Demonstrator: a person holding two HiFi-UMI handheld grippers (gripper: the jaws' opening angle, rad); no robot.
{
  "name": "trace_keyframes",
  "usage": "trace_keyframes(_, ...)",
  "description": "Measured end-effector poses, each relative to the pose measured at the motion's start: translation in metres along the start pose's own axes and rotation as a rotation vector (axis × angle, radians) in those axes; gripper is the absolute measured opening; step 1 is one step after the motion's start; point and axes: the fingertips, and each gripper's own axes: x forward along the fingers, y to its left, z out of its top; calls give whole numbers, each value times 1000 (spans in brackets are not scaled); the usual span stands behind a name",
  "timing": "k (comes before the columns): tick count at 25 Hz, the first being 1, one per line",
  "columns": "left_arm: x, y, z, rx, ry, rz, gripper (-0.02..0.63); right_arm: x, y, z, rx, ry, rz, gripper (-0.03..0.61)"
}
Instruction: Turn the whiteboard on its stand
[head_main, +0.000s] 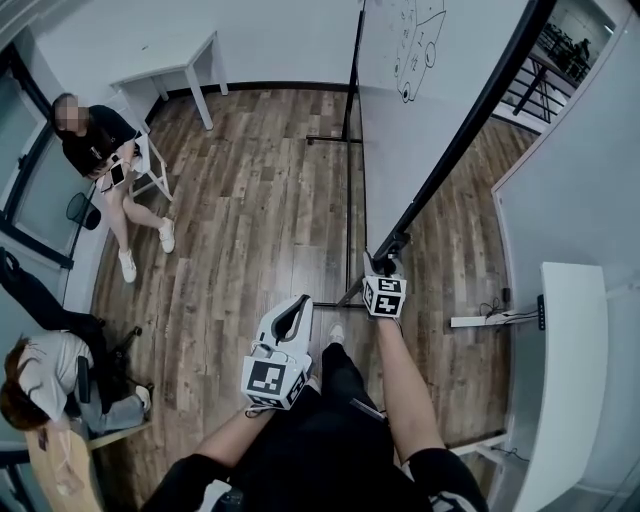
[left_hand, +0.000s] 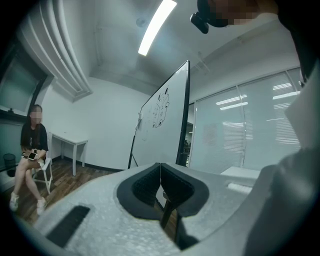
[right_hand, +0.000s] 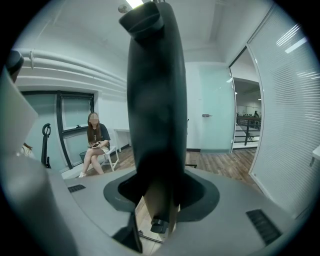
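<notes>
Right gripper (head_main: 386, 262) is clamped on the near end of the whiteboard (head_main: 400, 120). Its own view has the dark frame bar (right_hand: 150, 100) running vertically through the jaws and filling the gap between them, so that's a hold on a fairly thick member, not a wide-open claw. Left gripper (head_main: 293, 318) is empty, pads closed together with nothing between them. It hangs low and to the left of the right one, well apart from the board, and in its view the board (left_hand: 162, 120) sits ahead, a bit right of centre. Key geometry: the board's long axis runs straight away from the person, nearly edge-on from above, with the stand (head_main: 352, 180) under it and its feet on the wood floor (head_main: 250, 220). The right hand is on the board and the left is just near it, so my read is that any turn gets driven from the near end by the right hand alone, unless the left comes across to the frame. The grip is at the end of the long axis, which means good leverage and a wide sweep. I can't tell where the pivot is from here. Watch the white table (head_main: 560, 380) on the right and the seated person (head_main: 100, 150) off to the left.
</notes>
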Motion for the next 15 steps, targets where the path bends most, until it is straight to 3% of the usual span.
trace_keyframes(15, -49, -24, 9, -29, 28, -1, 17, -61, 22, -10, -14, 13, 10, 172)
